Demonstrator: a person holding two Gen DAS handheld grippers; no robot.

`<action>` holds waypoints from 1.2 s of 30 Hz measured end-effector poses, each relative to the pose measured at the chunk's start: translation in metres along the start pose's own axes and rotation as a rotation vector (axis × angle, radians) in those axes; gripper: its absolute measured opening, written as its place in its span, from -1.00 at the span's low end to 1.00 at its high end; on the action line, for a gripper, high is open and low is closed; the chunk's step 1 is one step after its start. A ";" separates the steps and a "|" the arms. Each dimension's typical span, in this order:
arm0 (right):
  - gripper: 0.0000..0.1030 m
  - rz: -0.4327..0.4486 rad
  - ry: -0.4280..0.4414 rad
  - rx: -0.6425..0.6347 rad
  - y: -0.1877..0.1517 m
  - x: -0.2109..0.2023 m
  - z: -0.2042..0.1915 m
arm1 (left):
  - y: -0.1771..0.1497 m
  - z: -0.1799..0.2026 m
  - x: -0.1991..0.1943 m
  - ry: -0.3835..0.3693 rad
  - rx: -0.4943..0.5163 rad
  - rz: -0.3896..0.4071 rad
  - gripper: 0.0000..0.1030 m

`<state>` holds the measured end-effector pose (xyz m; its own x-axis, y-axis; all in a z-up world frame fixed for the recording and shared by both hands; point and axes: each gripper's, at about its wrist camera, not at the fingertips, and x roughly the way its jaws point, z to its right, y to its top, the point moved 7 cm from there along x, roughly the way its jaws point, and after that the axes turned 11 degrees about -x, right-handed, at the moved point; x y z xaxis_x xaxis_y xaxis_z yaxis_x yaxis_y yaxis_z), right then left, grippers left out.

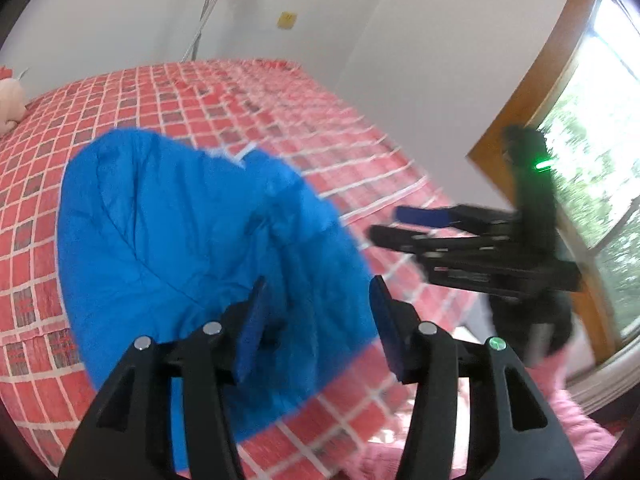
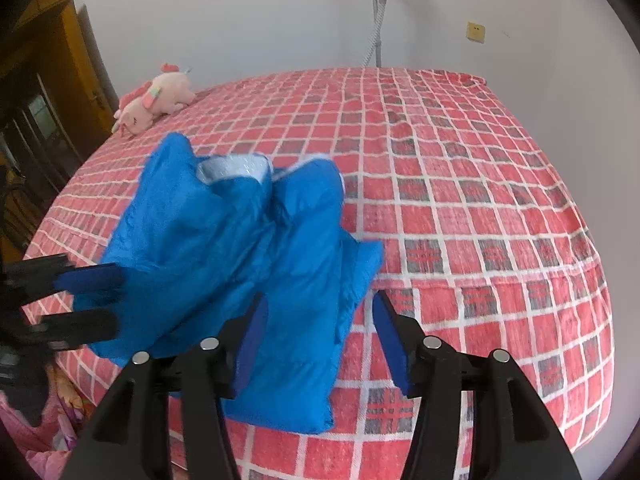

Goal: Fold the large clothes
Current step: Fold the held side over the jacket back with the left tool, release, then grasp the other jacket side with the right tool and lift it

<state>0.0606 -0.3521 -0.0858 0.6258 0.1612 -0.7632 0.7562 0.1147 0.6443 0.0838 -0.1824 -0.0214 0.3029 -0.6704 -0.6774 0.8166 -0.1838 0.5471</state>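
A blue padded jacket (image 1: 192,240) lies bunched on the red checked bed; it also shows in the right wrist view (image 2: 256,248), with its pale lining (image 2: 234,168) showing at the far end. My left gripper (image 1: 316,320) is open and empty, held just above the jacket's near edge. It also shows at the left of the right wrist view (image 2: 100,300). My right gripper (image 2: 320,336) is open and empty above the jacket's near right part. It shows from the side in the left wrist view (image 1: 384,226), to the right of the jacket.
The red checked bedspread (image 2: 460,200) covers the bed, with its near edge (image 2: 520,420) dropping off. A pink plush toy (image 2: 154,98) lies at the far left corner. A white wall and metal pole (image 2: 376,8) stand behind. A window (image 1: 592,160) is on the right.
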 end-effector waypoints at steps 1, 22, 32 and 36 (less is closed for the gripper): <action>0.14 0.005 0.005 -0.002 0.003 -0.001 -0.001 | 0.002 -0.001 -0.008 -0.003 -0.008 0.010 -0.04; 0.67 -0.178 0.305 0.067 0.057 0.078 -0.060 | 0.041 -0.159 -0.045 0.529 -0.178 0.182 -0.04; -0.36 -0.175 0.309 -0.030 0.064 0.093 -0.089 | 0.026 -0.195 -0.039 0.496 -0.270 0.131 -0.04; -0.71 -0.104 0.293 -0.122 0.079 0.074 -0.104 | 0.024 -0.196 -0.042 0.485 -0.284 0.135 -0.04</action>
<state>0.1466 -0.2295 -0.0861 0.4513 0.4150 -0.7900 0.7738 0.2590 0.5781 0.1872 -0.0177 -0.0765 0.5494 -0.2561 -0.7954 0.8347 0.1252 0.5362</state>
